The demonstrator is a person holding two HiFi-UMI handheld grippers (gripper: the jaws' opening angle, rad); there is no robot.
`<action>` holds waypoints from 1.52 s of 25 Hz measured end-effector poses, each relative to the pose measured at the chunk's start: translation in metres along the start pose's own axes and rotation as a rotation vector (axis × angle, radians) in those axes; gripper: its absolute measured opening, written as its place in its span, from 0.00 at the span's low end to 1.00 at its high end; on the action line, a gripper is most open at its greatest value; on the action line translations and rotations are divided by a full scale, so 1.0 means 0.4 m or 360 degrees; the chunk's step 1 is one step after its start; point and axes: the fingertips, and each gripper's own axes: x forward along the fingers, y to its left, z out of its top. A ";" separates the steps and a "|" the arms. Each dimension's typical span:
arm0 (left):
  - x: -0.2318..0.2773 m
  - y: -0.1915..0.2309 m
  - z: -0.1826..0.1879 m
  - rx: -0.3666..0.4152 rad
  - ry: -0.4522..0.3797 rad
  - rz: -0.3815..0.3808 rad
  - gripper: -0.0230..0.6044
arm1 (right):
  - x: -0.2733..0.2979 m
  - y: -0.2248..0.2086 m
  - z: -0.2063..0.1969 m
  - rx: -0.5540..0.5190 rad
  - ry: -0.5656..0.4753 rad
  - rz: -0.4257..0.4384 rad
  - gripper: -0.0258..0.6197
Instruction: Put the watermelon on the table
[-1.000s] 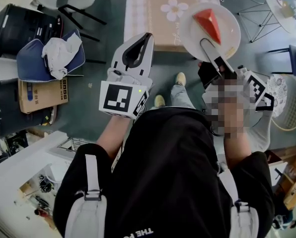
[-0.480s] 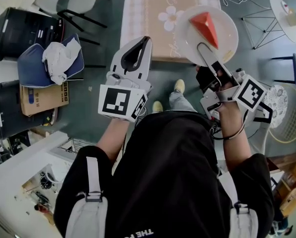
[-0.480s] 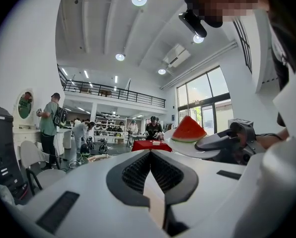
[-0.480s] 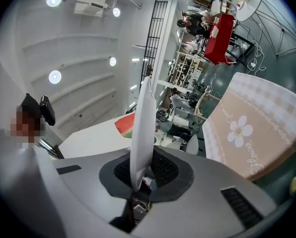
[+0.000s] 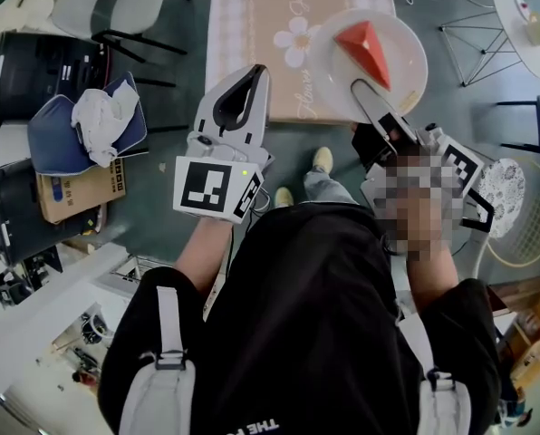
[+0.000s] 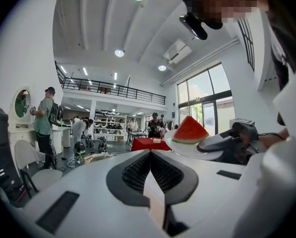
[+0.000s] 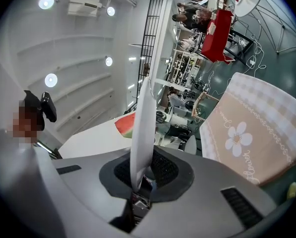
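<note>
Currently the white plate (image 5: 413, 57) is clamped at its rim by the right tool (image 5: 362, 91), and the watermelon slice (image 5: 365, 48) is carried on it. The plate is seen over the near end of the counter (image 5: 261, 16), which is covered by a flowered cloth (image 5: 293, 39). The left tool (image 5: 250, 78) is held beside the plate, its jaws pressed together with nothing between them.

Red watermelon wedge (image 5: 363, 51) sits on white plate (image 5: 408, 43) over the table (image 5: 261, 16).
</note>
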 end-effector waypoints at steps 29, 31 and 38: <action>0.073 -0.015 -0.006 0.0044 0.0032 0.0092 0.05 | 0.011 -0.074 0.060 0.0082 0.0099 0.0039 0.09; 0.074 -0.013 -0.005 0.0044 0.0030 0.0100 0.05 | 0.012 -0.070 0.063 0.0082 0.0099 0.0055 0.09; 0.064 -0.017 0.006 0.0062 0.0019 0.0115 0.05 | 0.008 -0.058 0.063 0.0081 0.0108 0.0065 0.09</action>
